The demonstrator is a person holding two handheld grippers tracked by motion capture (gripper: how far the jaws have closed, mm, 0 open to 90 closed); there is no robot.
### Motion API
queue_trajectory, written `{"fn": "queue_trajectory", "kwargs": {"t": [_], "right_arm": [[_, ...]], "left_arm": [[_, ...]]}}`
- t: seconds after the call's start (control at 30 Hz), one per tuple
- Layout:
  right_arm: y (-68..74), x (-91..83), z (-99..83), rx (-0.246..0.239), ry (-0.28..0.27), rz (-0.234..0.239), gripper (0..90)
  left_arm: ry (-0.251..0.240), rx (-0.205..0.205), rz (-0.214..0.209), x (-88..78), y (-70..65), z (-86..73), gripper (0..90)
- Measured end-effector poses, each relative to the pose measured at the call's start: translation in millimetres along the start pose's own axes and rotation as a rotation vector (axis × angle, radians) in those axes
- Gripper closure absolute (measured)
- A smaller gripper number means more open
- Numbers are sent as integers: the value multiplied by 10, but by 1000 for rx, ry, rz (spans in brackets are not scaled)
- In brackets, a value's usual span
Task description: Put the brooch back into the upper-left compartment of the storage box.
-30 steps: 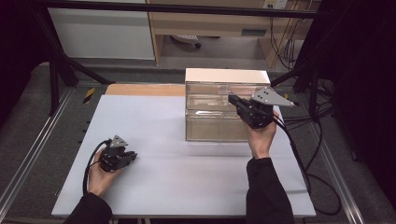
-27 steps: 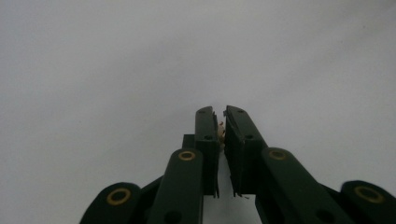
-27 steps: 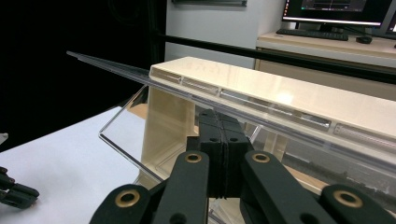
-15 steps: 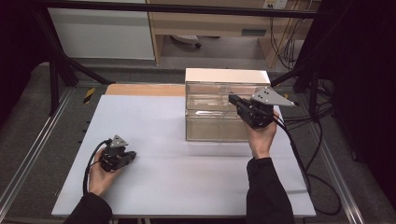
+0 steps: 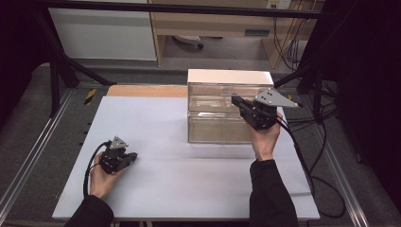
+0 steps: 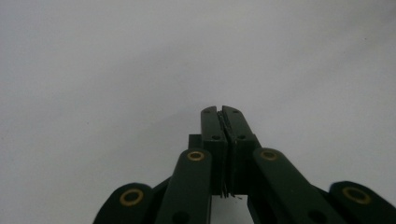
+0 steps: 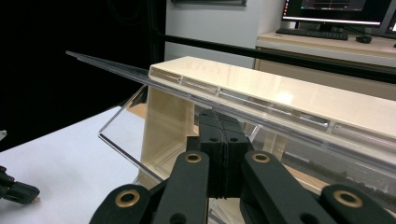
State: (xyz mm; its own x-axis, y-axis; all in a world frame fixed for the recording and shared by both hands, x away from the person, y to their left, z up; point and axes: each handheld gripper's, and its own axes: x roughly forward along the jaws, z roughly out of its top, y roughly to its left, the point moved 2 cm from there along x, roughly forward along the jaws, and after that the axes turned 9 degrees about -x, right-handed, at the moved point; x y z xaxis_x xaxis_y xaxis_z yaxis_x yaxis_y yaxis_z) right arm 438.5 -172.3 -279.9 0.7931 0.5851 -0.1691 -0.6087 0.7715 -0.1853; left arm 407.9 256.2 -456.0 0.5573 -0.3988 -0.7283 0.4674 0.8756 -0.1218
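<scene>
On the white counter (image 5: pixel 156 127), high view first: the clear drawer box (image 5: pixel 222 127) w/ beige top stands right of centre toward the far edge. The right tongs (image 5: pixel 236 101) are held up at its front, level w/ the upper drawer. The left tongs (image 5: pixel 131 157) rest low near the front-left, well apart from the box. Vs. the frames a sec ago neither hand has shifted. The only change is small: the left tongs have just been closing, w/ nothing between them. Left gripper view: the left tongs (image 6: pixel 221 112) are fully closed, pads pressed flat together and empty, w/ bare counter (image 6: pixel 93 70) beyond. Right gripper view: the right tongs (image 7: pixel 219 116) are closed too, pad against pad, nothing visibly pinched. Their tips sit just under the clear lip (image 7: pixel 140 74) along the drawer box (image 7: pixel 261 93) front, but I can't tell if they touch it. The left tongs (image 7: pixel 14 189) show far off at the lower-left edge. Judgement: the left hand looks parked and idle, so the work falls to the right hand. Closed tips under the lip suggest hooking or nudging the upper drawer rather than pinching it. That drawer step looks not yet done.
</scene>
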Motion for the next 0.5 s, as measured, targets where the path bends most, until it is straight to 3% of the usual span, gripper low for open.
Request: {"fn": "queue_trajectory", "kwargs": {"t": [0.5], "right_arm": [[7,4,-2,3,-1,1,900]], "left_arm": [[-27,-15,-12,-51,-6,3,884]]}}
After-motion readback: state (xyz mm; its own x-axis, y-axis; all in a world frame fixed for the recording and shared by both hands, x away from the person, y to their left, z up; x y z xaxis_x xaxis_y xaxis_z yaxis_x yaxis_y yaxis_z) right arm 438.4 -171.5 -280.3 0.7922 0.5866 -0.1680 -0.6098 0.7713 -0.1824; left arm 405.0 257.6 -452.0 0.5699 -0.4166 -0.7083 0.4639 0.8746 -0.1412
